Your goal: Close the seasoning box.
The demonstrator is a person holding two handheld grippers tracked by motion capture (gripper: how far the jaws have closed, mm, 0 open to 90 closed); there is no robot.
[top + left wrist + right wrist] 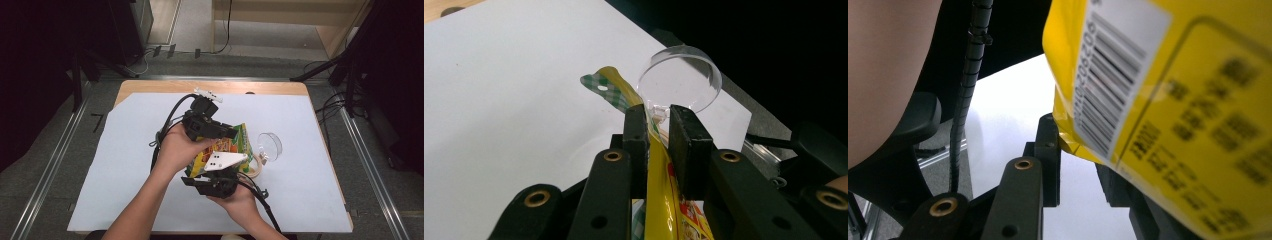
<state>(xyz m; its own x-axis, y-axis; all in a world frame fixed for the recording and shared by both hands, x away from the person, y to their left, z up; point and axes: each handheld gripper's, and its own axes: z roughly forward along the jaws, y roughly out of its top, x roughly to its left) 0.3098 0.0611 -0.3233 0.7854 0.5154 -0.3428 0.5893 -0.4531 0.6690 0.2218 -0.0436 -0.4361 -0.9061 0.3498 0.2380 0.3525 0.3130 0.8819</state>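
A yellow snack bag [235, 142] with a green checked edge is held up over the white sheet between my two grippers. My left gripper [231, 133] comes in from the left and is shut on the bag's top seam; in the left gripper view its jaws [659, 120] pinch the yellow film [669, 200]. My right gripper [225, 171] comes from below, under its white three-cornered plate. In the right gripper view its jaws [1078, 147] are closed on the lower corner of the bag [1188, 125], beside the barcode.
A clear round dish [270, 144] stands on the white sheet [125, 165] just right of the bag, and rises behind my left jaws [679, 75]. A beige ring [258, 168] lies near it. The wooden table [150, 86] ends at metal rails on both sides.
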